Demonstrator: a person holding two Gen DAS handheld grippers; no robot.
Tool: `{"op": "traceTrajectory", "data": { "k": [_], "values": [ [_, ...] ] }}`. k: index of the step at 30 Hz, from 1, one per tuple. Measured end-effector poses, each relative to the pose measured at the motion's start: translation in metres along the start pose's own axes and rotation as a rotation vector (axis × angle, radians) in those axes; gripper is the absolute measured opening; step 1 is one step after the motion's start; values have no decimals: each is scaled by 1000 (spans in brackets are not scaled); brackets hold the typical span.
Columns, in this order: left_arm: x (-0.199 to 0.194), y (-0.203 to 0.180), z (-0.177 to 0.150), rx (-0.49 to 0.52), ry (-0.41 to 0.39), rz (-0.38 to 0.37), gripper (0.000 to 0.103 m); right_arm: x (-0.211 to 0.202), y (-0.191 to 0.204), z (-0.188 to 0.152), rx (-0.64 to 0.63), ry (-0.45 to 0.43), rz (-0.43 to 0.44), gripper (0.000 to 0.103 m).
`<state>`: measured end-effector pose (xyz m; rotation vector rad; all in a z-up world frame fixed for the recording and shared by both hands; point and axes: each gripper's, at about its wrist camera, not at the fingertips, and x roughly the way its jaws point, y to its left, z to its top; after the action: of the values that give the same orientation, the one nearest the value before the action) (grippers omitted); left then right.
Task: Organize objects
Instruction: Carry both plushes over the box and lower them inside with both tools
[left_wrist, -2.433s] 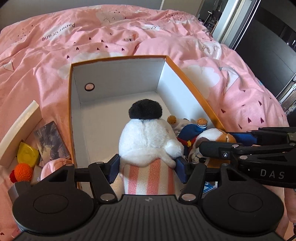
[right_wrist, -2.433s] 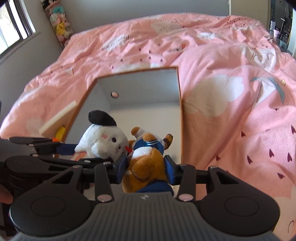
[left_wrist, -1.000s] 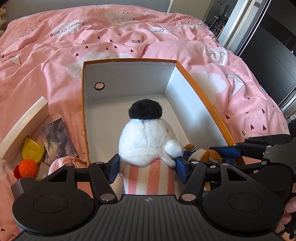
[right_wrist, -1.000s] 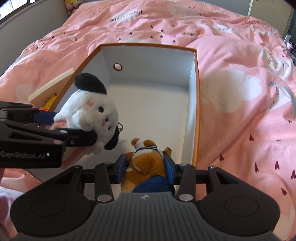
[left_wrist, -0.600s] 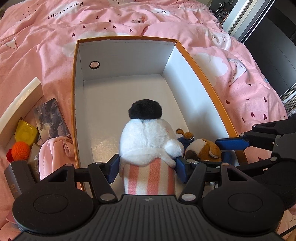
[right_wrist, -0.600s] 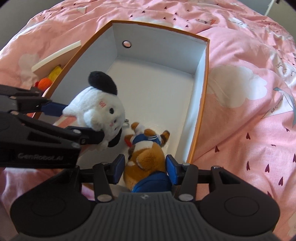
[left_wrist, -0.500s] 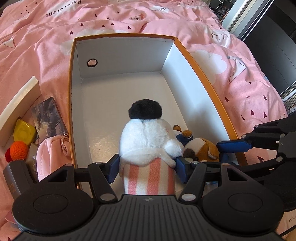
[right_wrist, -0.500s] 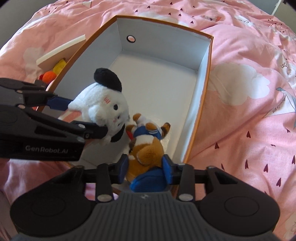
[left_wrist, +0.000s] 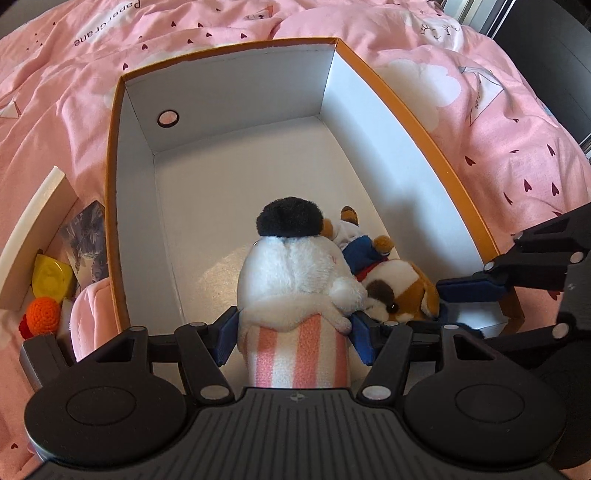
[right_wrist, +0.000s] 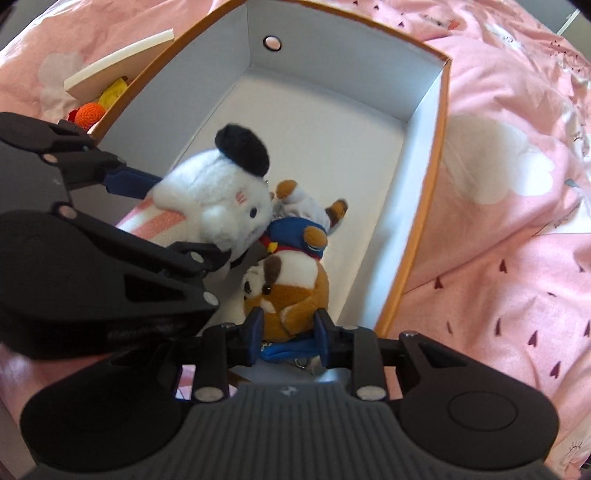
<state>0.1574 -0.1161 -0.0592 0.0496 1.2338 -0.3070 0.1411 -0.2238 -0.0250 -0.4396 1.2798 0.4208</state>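
Since half a second ago I've brought both grippers lower into the orange-rimmed box, so its white floor fills more of each view and the two toys now press together.

Going left to right in the left wrist view: a cream box lid leans at the edge, partly cut off, sheltering one yellow item, one orange crochet ball, one dark card and one pink soft bundle — what the yellow item is I can't make out.

My left gripper is clamped on the white plush, its blue pads pinching the pink-striped lower body; the black pom-pom top points into the box.

Beside it, my right gripper squeezes the head end of the brown dog plush, which lies inside the box near the right wall, its blue-clad body touching the white plush's face. A blue strap and metal ring below its head are half hidden by the pads.

Two plush toys, one box, all on the pink duvet.
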Motion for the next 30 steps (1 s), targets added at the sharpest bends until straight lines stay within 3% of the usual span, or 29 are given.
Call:
{"op": "traceTrajectory", "data": {
  "k": [4, 11, 16, 23, 28, 30],
  "values": [
    [12, 5, 2, -24, 60, -50, 73, -15, -6, -9, -9, -56, 12, 31],
    [3, 27, 5, -118, 78, -203, 78, -20, -6, -9, -42, -109, 35, 30],
    [-2, 34, 6, -136, 75, -228, 63, -17, -8, -7, -83, -152, 37, 30],
    [4, 26, 2, -83, 77, -173, 60, 3, -5, 1, -166, -177, 3, 30],
    [5, 2, -5, 57, 50, -34, 59, 11, 6, 2, -204, -136, -48, 21],
    [11, -1, -6, 82, 62, -14, 58, 11, 7, 2, -197, -127, -57, 19]
  ]
}}
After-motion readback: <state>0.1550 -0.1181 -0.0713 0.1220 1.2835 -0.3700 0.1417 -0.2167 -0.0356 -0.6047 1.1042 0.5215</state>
